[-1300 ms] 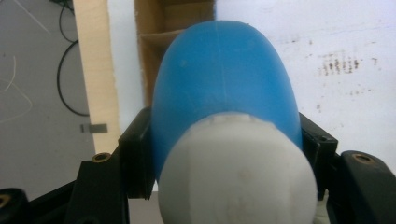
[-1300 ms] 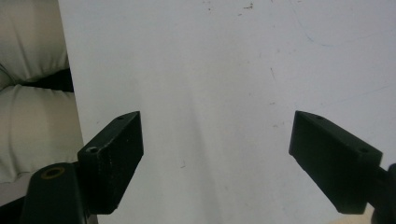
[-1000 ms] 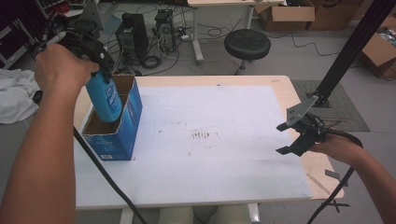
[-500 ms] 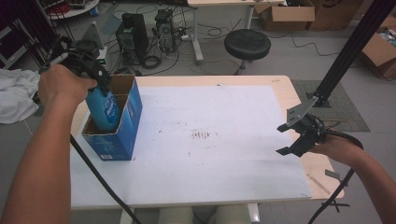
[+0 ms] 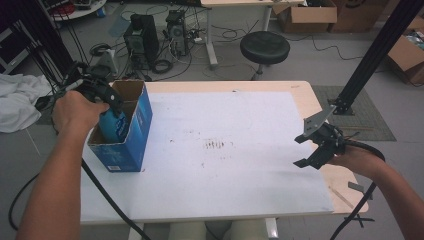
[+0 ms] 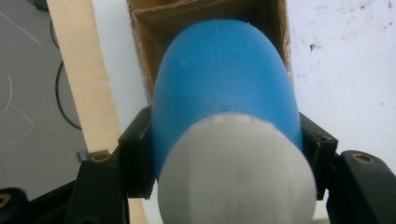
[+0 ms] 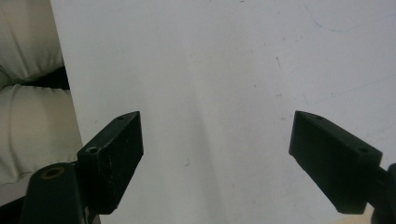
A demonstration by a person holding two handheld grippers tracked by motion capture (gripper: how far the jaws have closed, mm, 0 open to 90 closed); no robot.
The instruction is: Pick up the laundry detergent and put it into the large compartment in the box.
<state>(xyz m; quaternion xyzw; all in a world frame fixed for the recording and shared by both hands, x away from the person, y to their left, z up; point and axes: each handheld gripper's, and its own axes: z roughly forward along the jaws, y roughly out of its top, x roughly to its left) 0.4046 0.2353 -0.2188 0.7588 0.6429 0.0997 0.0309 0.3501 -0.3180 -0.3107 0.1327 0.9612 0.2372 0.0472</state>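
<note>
one hand (image 5: 75, 111) lowered over box (image 5: 131, 145), gripper (image 5: 107, 97) clamping bottle (image 6: 224, 88)

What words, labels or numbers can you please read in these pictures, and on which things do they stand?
None can be read.
Blue box: pale print low on its front, too small and blurred to read.
Blue bottle: plain where it shows in the left gripper view, no text.

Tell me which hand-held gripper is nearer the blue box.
Left. The left hand-held gripper holds the blue bottle inside the blue box; the right hand-held gripper hovers open across the table.
</note>
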